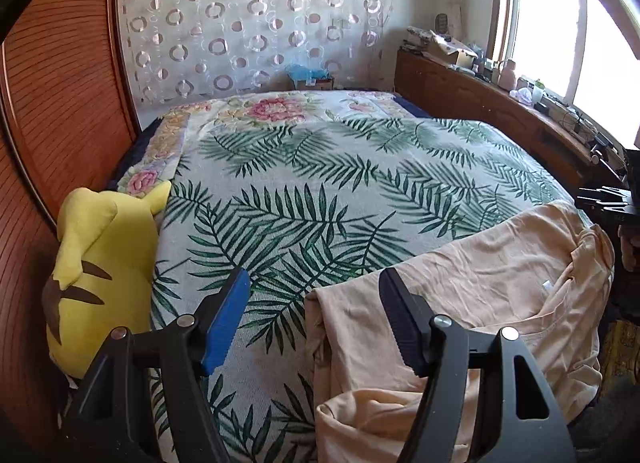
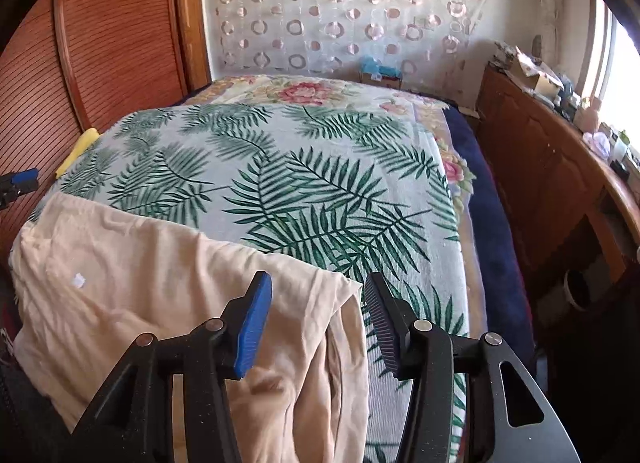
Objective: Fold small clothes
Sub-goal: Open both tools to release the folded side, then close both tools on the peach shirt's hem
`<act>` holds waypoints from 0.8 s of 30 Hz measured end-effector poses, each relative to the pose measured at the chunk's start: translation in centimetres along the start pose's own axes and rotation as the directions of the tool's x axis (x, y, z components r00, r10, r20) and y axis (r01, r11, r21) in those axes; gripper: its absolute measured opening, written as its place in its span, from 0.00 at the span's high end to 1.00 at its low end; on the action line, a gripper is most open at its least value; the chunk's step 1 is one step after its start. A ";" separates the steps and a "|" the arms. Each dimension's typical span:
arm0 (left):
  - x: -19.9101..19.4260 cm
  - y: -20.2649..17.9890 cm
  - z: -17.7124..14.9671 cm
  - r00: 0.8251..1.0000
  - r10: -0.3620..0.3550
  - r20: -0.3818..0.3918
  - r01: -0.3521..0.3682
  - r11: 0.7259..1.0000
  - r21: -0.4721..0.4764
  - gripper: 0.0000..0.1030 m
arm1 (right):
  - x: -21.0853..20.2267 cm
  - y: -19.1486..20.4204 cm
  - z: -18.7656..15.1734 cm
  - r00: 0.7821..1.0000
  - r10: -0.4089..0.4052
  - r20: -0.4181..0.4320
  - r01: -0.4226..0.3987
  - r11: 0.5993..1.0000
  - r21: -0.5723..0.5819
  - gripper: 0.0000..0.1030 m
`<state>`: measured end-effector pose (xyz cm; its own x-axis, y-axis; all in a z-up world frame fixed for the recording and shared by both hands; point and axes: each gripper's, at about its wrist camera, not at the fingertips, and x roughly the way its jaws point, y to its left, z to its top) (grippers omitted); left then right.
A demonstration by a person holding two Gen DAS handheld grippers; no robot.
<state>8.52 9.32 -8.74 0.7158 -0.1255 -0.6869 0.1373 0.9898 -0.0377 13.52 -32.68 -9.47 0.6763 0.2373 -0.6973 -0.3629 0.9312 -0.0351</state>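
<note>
A peach T-shirt [image 1: 500, 283] lies spread on the near part of the bed, collar and white label up, its near edge hanging over the bedside. My left gripper [image 1: 314, 287] stands open over the shirt's left edge; its pads touch no cloth. In the right wrist view the same shirt [image 2: 140, 263] fills the lower left. My right gripper [image 2: 317, 283] is open above the shirt's right edge, the blue pad over cloth and the black pad over the blanket. Each gripper shows at the other view's border: the right gripper [image 1: 604, 203] and the left gripper [image 2: 20, 179].
A palm-leaf blanket [image 1: 320, 183] covers the bed. A yellow plush toy [image 1: 96, 263] leans against the wooden wardrobe [image 1: 60, 103] on the left. A cluttered wooden sideboard [image 1: 480, 103] runs under the window on the right. A curtain with ring patterns hangs behind.
</note>
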 end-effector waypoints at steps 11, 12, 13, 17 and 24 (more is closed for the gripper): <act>3.3 0.3 -1.8 0.995 -0.018 -0.102 0.016 1.000 -0.024 0.34 | 3.3 -0.1 0.3 0.997 0.008 -0.072 -0.005 0.999 0.046 0.49; 3.5 0.4 -2.0 0.994 -0.020 -0.107 0.017 0.999 -0.028 0.34 | 3.3 -0.3 0.2 0.997 0.005 -0.075 -0.001 0.999 0.044 0.47; 3.7 0.4 -2.0 0.993 -0.023 -0.112 0.019 0.999 -0.032 0.34 | 3.3 -0.2 0.2 0.997 -0.002 -0.076 0.005 0.999 0.042 0.45; 3.9 0.7 -2.4 0.993 -0.033 -0.112 0.028 0.999 -0.042 0.34 | 3.3 -0.3 0.1 0.996 -0.021 -0.087 0.026 0.998 0.057 0.40; 3.9 0.7 -2.4 0.994 -0.032 -0.106 0.028 0.999 -0.039 0.34 | 3.3 -0.3 -0.3 0.995 -0.040 -0.087 0.044 0.998 0.050 0.33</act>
<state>9.71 9.66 -13.18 0.6345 -0.1488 -0.7584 0.1302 0.9878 -0.0849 15.68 -32.30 -11.94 0.6318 0.1749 -0.7551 -0.2998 0.9535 -0.0300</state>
